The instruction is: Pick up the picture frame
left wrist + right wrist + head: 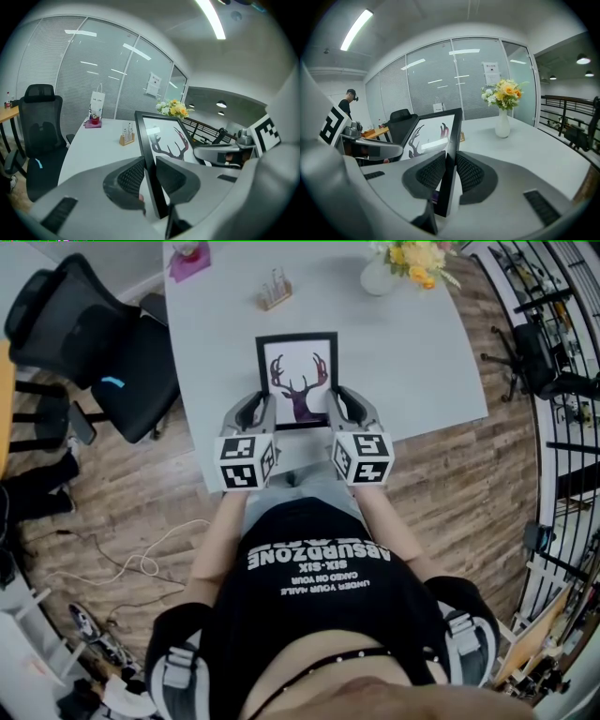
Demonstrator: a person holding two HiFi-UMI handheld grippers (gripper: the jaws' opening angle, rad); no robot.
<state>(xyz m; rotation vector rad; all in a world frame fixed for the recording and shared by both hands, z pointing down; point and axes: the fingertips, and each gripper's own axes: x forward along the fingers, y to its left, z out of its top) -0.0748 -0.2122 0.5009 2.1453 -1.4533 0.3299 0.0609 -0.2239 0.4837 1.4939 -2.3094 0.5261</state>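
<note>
Wood floor point(450, 484), grey table point(412, 352)

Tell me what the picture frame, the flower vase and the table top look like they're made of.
The picture frame has a black satin border, wood or plastic, I can't tell which; a light streak on its front suggests glazing. The vase is plain white, smooth and opaque, probably ceramic. The table is pale grey, even and matte, likely laminate.
</note>
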